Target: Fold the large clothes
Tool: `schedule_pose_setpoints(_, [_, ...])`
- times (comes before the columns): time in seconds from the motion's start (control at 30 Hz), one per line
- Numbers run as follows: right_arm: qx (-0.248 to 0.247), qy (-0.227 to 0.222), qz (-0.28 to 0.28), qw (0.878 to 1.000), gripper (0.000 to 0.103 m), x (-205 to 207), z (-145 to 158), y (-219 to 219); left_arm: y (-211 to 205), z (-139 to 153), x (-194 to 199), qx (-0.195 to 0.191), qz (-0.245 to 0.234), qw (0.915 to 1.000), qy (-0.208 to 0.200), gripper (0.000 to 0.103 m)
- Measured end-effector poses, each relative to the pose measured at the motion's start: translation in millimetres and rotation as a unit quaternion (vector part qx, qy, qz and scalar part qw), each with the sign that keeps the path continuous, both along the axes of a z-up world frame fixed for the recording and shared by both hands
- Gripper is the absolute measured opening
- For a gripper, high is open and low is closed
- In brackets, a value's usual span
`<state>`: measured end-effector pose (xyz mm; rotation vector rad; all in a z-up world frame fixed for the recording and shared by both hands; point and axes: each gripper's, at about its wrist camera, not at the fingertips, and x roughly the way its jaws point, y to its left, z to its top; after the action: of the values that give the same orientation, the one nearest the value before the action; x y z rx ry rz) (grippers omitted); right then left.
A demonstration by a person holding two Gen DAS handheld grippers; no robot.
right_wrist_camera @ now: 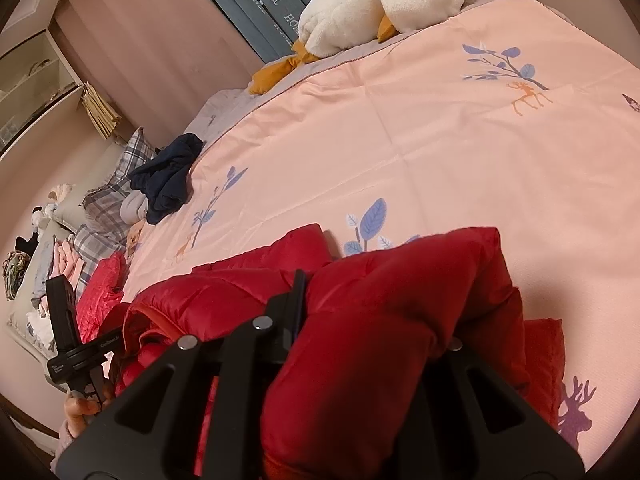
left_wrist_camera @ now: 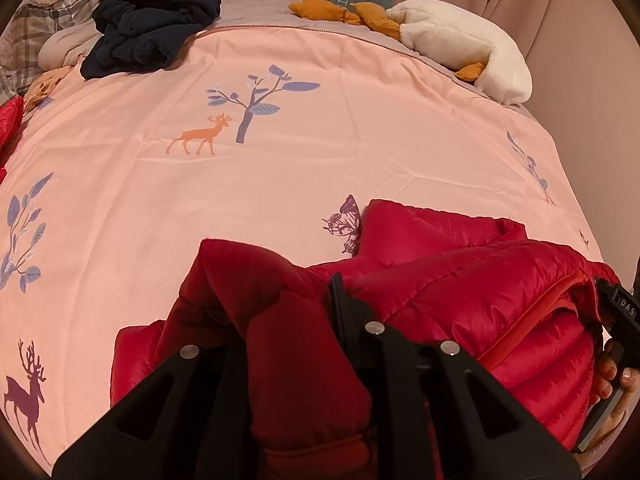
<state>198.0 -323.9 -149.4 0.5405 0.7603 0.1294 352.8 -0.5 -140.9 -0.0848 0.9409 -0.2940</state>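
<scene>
A red puffer jacket [left_wrist_camera: 460, 280] lies bunched at the near edge of the pink printed duvet [left_wrist_camera: 280, 168]. My left gripper [left_wrist_camera: 308, 308] is shut on a thick fold of it. One black finger [left_wrist_camera: 340, 300] shows and the padding hides the other. In the right wrist view the same jacket [right_wrist_camera: 400, 320] drapes over my right gripper [right_wrist_camera: 360, 308], which is shut on another fold; only its left finger [right_wrist_camera: 298, 296] shows. The right gripper [left_wrist_camera: 618, 308] appears at the right edge of the left wrist view, and the left gripper [right_wrist_camera: 64, 320] at the left edge of the right wrist view.
A crumpled navy garment [left_wrist_camera: 152, 36] and plaid pillows [left_wrist_camera: 52, 20] lie at the far left. A white plush goose [left_wrist_camera: 460, 48] rests at the far right. Another red item [left_wrist_camera: 10, 120] shows at the left edge. Shelves [right_wrist_camera: 32, 80] and piled clothes [right_wrist_camera: 44, 264] stand beside the bed.
</scene>
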Motion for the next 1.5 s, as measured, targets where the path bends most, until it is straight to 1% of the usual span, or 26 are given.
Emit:
schedule_pose_setpoints(1.17, [0.0, 0.002, 0.0, 1.0, 0.013, 4.2, -5.0, -1.2, -2.6, -4.6, 4.4, 0.004, 0.003, 1.0, 0.006, 0.015])
schedule_pose_setpoints(1.5, [0.008, 0.006, 0.003, 1.0, 0.017, 3.6, -6.5, -2.1, -2.1, -7.7, 4.8, 0.003, 0.006, 1.0, 0.007, 0.015])
